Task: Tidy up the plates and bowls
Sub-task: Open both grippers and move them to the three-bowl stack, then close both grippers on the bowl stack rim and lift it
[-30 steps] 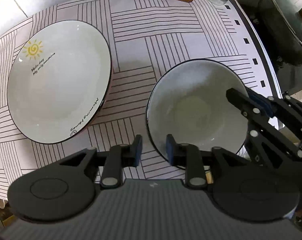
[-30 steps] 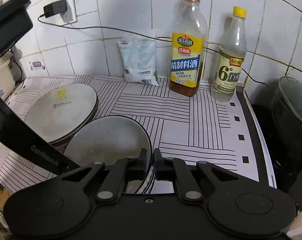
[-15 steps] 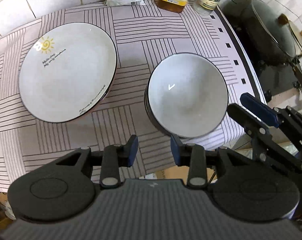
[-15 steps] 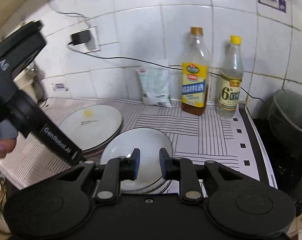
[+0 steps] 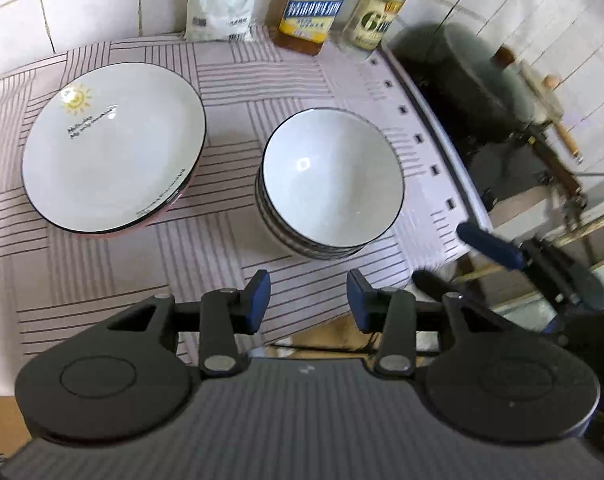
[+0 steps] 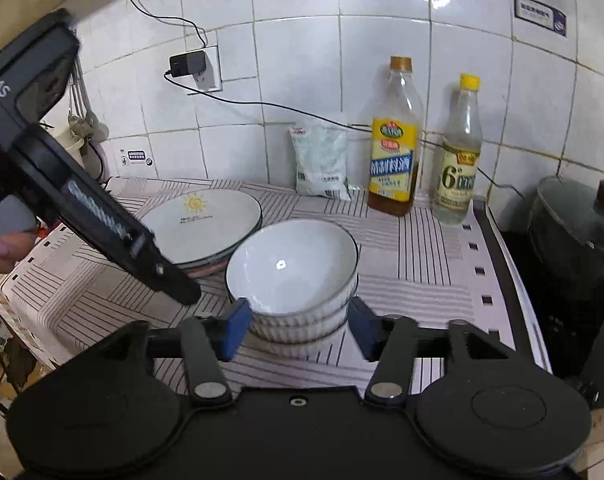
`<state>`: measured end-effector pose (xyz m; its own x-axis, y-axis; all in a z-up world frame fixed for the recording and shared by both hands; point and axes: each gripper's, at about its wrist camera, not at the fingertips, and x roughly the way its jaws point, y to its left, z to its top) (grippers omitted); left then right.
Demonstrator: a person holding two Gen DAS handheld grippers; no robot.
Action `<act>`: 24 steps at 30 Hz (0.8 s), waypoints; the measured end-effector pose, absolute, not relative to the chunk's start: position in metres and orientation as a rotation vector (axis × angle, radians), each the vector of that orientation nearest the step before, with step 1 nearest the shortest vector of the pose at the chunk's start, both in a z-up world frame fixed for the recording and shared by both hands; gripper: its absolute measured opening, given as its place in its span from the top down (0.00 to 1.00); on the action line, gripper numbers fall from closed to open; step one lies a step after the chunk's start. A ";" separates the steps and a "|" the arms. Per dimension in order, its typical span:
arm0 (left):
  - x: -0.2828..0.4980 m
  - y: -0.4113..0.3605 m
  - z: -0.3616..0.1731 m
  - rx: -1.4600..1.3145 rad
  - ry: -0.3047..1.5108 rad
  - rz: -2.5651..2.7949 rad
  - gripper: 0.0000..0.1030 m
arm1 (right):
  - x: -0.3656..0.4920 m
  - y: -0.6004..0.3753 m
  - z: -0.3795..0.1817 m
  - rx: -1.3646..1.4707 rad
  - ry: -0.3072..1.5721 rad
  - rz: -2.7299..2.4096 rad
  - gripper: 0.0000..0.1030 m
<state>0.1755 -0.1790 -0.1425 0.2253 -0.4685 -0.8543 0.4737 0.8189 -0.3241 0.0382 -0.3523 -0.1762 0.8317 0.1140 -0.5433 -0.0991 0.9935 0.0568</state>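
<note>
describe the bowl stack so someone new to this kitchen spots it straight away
On the striped counter cloth, beside the stove pot, stand white dishes. The bowl stack sits right of the plates: deep, dark-rimmed, without the plates' yellow sun.

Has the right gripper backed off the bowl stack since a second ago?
Yes. The right gripper has pulled back toward the counter's front edge; the bowl stack now sits clear beyond its fingertips, jaws just opened, nothing gripped.

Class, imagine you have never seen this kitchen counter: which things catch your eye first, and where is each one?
A stack of white bowls stands mid-counter on the striped cloth, straight ahead of the open right gripper. To its left sits a stack of plates with a yellow sun on top. Two bottles stand against the tiled wall behind.
</note>
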 end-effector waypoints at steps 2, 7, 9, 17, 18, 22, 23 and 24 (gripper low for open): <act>0.172 -0.174 -0.145 -0.027 1.150 -0.664 0.57 | 0.035 -0.353 -0.185 0.032 0.581 0.103 0.38; 0.174 -0.163 -0.152 -0.089 1.086 -0.676 0.49 | 0.035 -0.352 -0.208 0.054 0.618 0.070 0.31; 0.176 -0.157 -0.156 -0.119 1.058 -0.678 0.46 | 0.038 -0.352 -0.219 0.066 0.626 0.068 0.29; 0.199 -0.130 -0.180 -0.373 1.092 -0.642 0.43 | 0.066 -0.345 -0.265 0.047 0.662 0.037 0.29; 0.201 -0.131 -0.182 -0.377 1.100 -0.646 0.43 | 0.069 -0.345 -0.268 0.043 0.667 0.036 0.29; 0.210 -0.140 -0.189 -0.328 1.091 -0.643 0.42 | 0.077 -0.345 -0.276 0.059 0.658 0.062 0.27; 0.211 -0.143 -0.192 -0.328 1.091 -0.645 0.42 | 0.080 -0.344 -0.279 0.062 0.660 0.064 0.27; 0.213 -0.146 -0.197 -0.326 1.091 -0.645 0.40 | 0.084 -0.344 -0.283 0.066 0.664 0.062 0.27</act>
